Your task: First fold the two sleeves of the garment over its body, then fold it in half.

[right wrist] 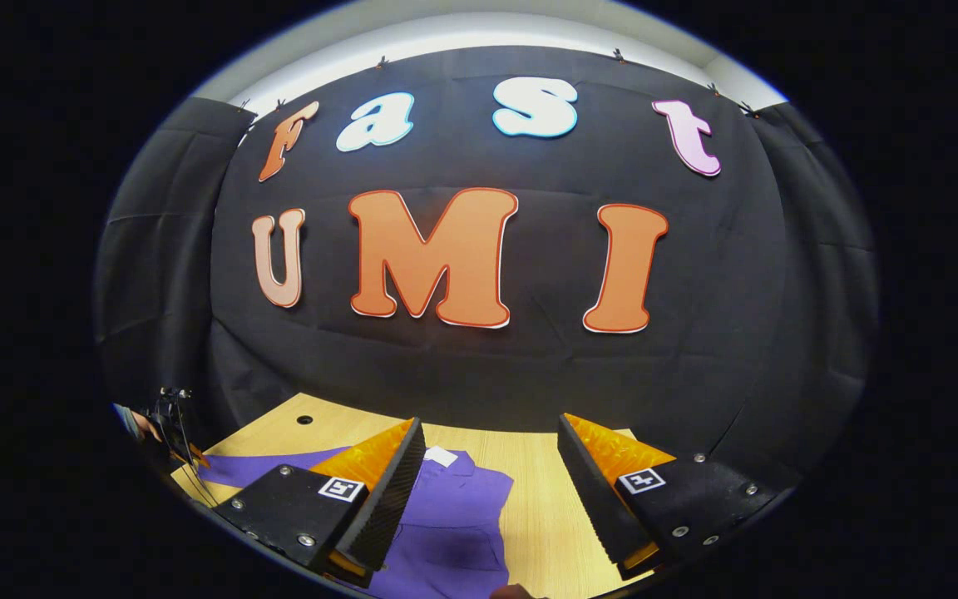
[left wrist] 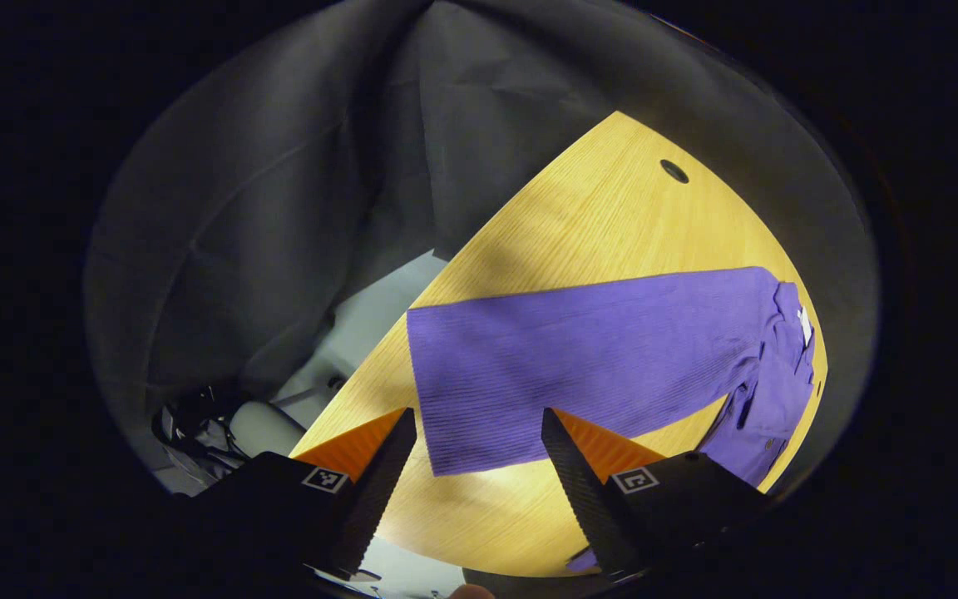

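On the wooden table (left wrist: 579, 216) a purple garment (left wrist: 595, 358) lies flat, one long ribbed sleeve stretched out straight toward the table's near edge, cuff end just ahead of the left gripper (left wrist: 479, 433). Left jaws spread wide, nothing between them, hovering above the cuff end, not touching. Collar with a white tag (left wrist: 805, 324) sits at the far right of the left gripper view, near the table edge; fabric there is bunched. Dark grommet hole (left wrist: 674, 170) in the tabletop, well apart from the garment. Cables (left wrist: 196, 416) on the floor off the table's left side. Right gripper view: right gripper (right wrist: 491, 449) released too, jaws apart and empty, held above the garment's collar area, pointing mostly at the black cloth wall (right wrist: 479, 358). Garment body lies under and between its fingers, white tag just beside the left finger (right wrist: 387, 499). Bare table to the right of the garment. Sleeve not folded over the body yet
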